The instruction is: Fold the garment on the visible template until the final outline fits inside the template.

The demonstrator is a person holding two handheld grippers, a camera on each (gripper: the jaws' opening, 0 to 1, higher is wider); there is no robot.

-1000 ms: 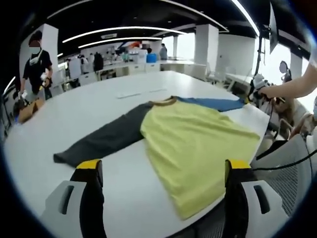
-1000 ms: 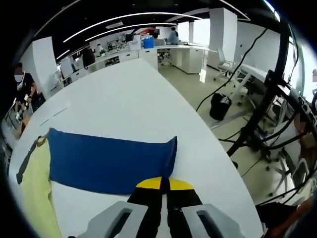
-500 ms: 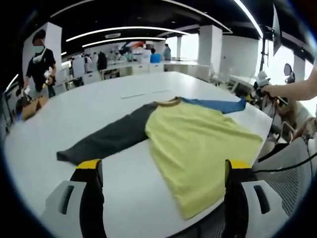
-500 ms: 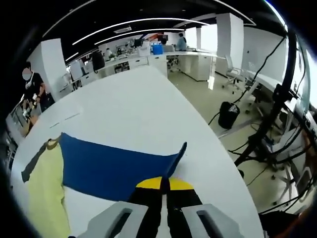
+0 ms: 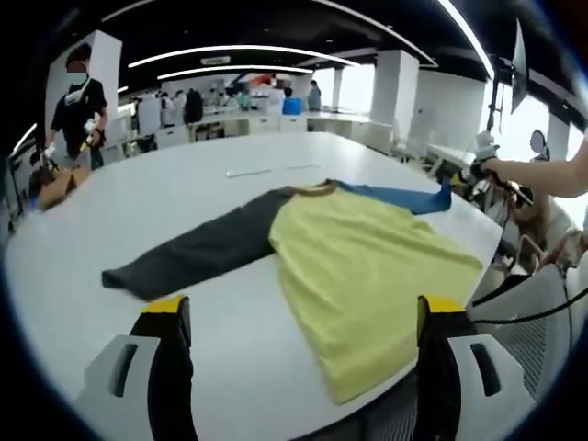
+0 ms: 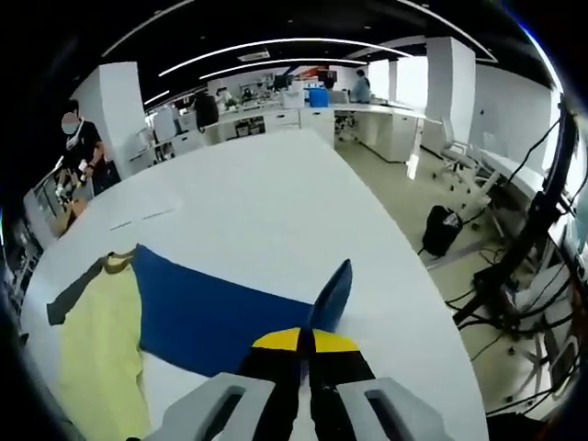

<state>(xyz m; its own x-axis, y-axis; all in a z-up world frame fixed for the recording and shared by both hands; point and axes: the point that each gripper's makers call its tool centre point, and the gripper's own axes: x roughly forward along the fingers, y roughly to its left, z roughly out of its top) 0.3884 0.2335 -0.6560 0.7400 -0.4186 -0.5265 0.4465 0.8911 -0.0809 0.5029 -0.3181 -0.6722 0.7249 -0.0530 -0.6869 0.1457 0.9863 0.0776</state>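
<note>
Garment [image 5: 367,266] lies ahead of spread left tool [image 5: 303,317]; right tool [image 6: 304,342] pinches its blue sleeve [image 6: 220,308].

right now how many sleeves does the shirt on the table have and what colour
2. The grey sleeve lies flat on the white table, stretched away from the yellow body. The blue sleeve is on the opposite side, its cuff pinched and lifted in the right gripper.
</note>
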